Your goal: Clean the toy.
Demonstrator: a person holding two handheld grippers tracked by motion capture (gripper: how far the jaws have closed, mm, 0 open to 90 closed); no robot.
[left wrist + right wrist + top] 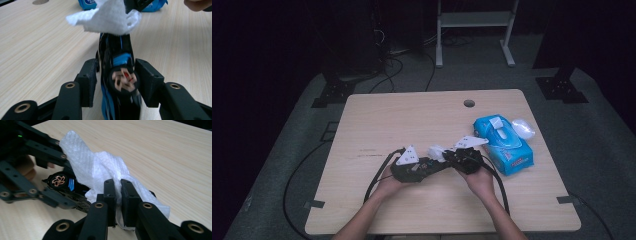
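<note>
Wooden surface (377,120), near front edge centre: left tongs (115,75) clamped on black-and-blue object (117,62), right tongs (118,195) clamped on white wipe (100,170) against it; object's far end hidden.

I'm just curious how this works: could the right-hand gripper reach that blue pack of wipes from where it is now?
Probably yes, but not right away. The blue pack of wipes lies close beside the right gripper with bare table between. But that gripper is shut on a white wipe, rubbing the black object held in the left gripper.
</note>
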